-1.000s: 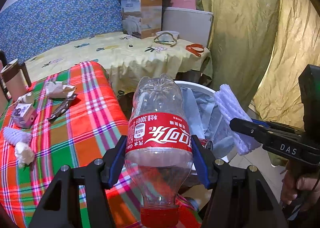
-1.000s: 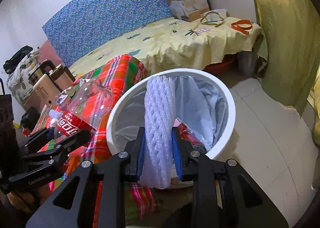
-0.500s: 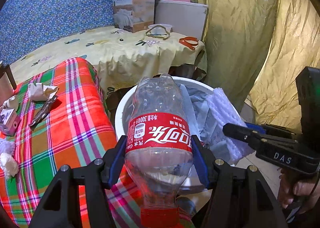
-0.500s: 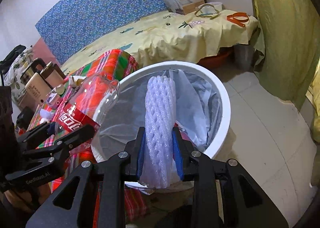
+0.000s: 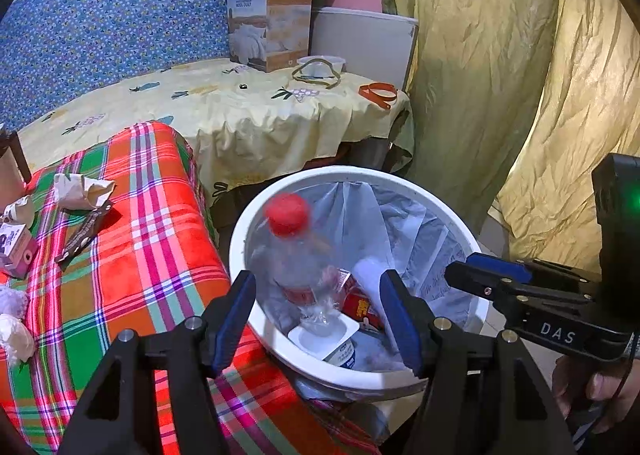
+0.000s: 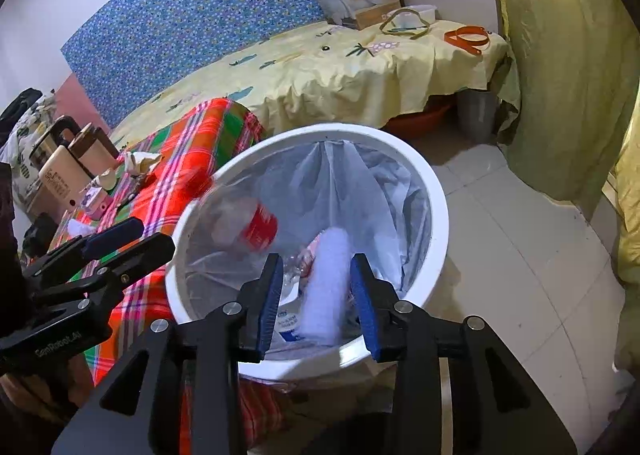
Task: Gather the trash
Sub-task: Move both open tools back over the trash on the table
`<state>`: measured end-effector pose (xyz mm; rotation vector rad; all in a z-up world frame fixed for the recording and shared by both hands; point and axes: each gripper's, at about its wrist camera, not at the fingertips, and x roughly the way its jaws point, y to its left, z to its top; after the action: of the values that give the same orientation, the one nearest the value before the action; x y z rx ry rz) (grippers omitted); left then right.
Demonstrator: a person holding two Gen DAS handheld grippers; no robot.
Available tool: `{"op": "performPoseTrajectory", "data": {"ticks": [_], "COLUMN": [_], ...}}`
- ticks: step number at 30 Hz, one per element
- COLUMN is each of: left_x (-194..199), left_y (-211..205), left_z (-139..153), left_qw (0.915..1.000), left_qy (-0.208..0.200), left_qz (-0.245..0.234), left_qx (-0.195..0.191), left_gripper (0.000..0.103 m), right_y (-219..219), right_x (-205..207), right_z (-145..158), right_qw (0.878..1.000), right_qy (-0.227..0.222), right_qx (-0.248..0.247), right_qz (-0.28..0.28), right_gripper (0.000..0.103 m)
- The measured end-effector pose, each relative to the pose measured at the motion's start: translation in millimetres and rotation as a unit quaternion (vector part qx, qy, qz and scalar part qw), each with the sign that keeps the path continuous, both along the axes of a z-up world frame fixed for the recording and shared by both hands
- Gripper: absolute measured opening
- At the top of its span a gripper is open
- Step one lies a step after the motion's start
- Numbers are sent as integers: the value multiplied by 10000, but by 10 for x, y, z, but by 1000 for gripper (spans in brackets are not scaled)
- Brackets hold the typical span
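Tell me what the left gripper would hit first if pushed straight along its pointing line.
Probably the plastic bottle falling into the white bin, just beyond the left gripper; depth is uncertain.
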<state>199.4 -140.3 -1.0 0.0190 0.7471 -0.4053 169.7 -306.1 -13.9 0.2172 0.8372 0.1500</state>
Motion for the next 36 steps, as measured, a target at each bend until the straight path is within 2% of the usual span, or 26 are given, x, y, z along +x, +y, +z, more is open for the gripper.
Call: {"op": "performPoseTrajectory", "data": {"ticks": [7, 28, 36], "left_x": [-121, -719, -881], "left_y": [146, 926, 1213], "left_z": [77, 407, 389], "left_qw": [9998, 9941, 9907], "left_qy": [-105, -600, -642], "left_qz": [181, 899, 1194], "left_qx": [-38, -116, -126], "left_gripper": [67, 66, 66], "right_y": [112, 507, 699], "right_x": [-70, -348, -413], "right_z": [110, 427, 470], "right_qw": [9998, 9937, 9902], "right_qy": [-184, -817, -940], "right_qx": [-96, 102, 98], "right_qz": [74, 758, 1030], "right_gripper": [49, 50, 50]}}
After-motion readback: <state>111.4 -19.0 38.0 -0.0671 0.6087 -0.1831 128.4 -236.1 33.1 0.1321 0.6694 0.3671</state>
